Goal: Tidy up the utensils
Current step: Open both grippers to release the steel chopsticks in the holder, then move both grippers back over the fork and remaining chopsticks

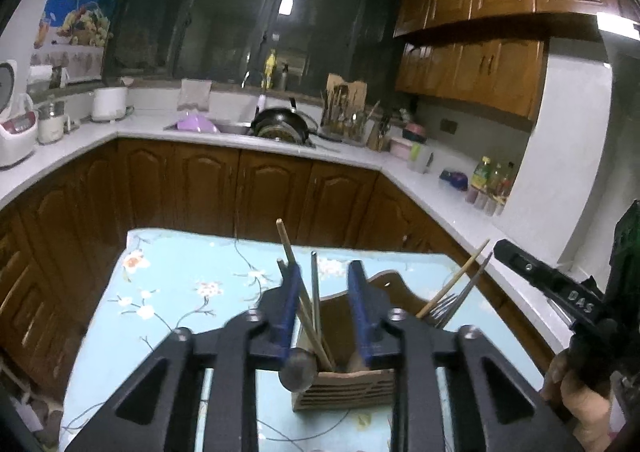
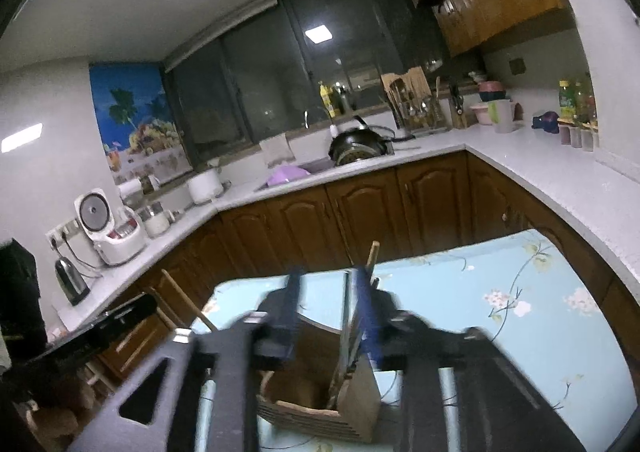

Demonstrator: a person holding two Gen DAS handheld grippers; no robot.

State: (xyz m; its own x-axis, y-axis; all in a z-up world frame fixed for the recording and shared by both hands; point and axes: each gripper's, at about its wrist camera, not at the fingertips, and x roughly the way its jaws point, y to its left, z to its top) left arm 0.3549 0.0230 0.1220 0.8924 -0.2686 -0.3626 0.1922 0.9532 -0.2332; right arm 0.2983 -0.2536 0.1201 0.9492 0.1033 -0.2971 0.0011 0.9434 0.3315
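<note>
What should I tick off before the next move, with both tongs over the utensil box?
1. Left tongs open, nothing pinched: ok.
2. Right tongs released: cannot tell, picture blurred, utensils close against one finger.
3. Wooden utensil box upright on the floral tablecloth: ok.
4. Chopsticks and metal utensils stand in the box: ok.
5. Fork and chopstick on the box's right side seated inside: cannot tell, lower ends hidden.
6. Two tongs apart from each other: ok.

Matt wooden holder (image 1: 344,388), metal spoon (image 1: 297,372), wooden chopsticks (image 1: 286,240).
</note>
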